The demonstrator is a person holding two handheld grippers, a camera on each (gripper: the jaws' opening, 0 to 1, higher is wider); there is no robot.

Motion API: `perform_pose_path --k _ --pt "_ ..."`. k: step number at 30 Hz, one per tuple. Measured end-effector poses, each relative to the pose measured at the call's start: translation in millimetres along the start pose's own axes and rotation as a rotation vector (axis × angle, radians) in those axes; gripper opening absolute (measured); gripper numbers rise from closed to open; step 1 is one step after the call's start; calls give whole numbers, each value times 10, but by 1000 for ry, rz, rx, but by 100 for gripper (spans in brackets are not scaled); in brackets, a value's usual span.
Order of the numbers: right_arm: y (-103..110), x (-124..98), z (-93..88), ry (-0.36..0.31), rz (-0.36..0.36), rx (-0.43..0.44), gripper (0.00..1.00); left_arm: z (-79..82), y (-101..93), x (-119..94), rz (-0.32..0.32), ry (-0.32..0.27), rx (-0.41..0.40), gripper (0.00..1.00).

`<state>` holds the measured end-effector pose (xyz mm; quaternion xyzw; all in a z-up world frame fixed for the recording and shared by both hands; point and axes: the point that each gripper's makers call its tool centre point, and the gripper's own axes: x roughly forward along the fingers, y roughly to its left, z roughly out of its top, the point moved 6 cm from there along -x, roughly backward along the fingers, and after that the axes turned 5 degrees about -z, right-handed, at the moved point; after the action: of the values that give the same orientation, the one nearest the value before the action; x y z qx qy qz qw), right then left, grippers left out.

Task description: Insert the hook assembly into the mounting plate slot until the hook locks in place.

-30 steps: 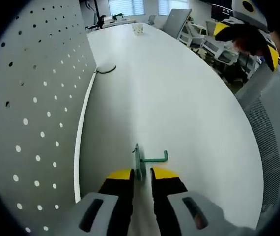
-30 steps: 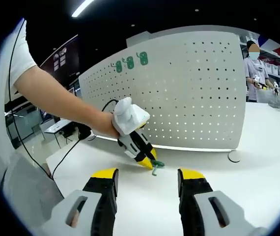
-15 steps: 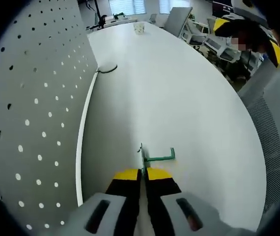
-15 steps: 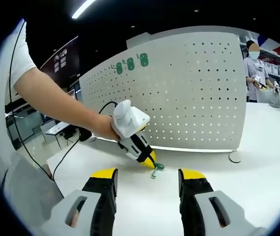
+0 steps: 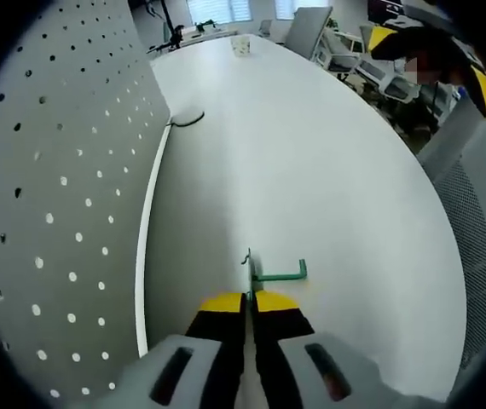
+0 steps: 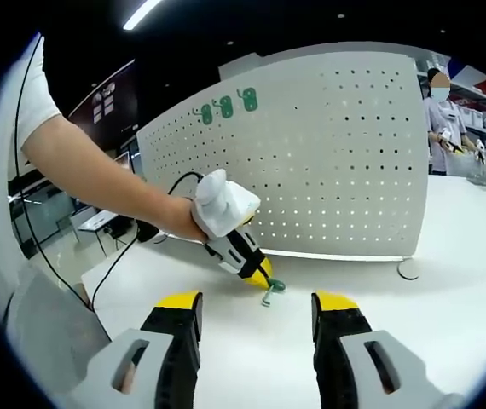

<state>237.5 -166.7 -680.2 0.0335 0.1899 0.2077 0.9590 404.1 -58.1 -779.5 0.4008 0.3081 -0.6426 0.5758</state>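
Green L-shaped hook [image 5: 278,274] pinched by left gripper [image 5: 249,300].

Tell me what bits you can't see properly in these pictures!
- Green metal hook: left gripper view, its flat back plate is hidden between the shut left gripper; right gripper view, too small.
- Green hooks atop the white pegboard: right gripper view, too small for their shape.
- Small cup: left gripper view, too far.

A long ceiling strip light [image 6: 143,13] is glaring overhead, the glossy white tabletop [image 5: 311,170] is shining softly, and fisheye edges are bending.
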Motion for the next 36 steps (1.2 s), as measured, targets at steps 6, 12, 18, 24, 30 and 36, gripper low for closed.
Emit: perform_pose_path --k 6,12,18,24,30,36 --pt "-19 -7 12 -14 -4 12 50 12 23 -53 11 -43 -28 1" --pt "-14 -16 29 -26 -2 22 51 79 34 -163 33 -92 -41 1" --pt "-15 -23 40 -34 -1 23 50 145 67 -306 78 -152 -40 1" --pt "15 -25 58 -41 10 11 50 177 67 -490 117 -209 -63 1" --pt "22 -25 66 -48 14 4 50 182 35 -646 150 -261 -66 1" --pt "12 -25 51 -42 14 9 50 220 18 -800 187 -349 -140 2"
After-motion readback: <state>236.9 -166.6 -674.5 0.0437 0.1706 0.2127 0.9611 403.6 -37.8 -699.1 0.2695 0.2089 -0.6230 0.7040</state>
